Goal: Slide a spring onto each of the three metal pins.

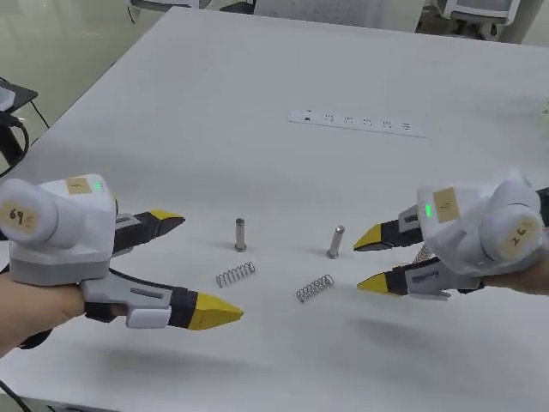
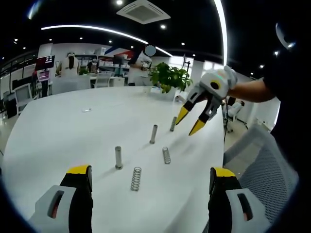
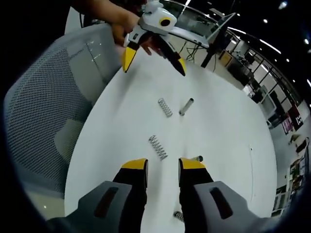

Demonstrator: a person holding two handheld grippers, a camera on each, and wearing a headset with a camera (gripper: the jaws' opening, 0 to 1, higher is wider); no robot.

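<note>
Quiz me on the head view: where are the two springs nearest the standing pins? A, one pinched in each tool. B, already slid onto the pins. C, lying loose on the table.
C: the left spring and the right spring lie on their sides on the table, next to the bare left pin and right pin.

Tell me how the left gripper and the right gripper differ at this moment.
The left gripper has its jaws spread wide; the right gripper has its jaws nearer together, with a gap between them. In the head view, one tip of the left gripper lies near a spring, while one tip of the right gripper lies near a metal pin. Both have yellow tips, hold nothing and hang above the white table.
</note>
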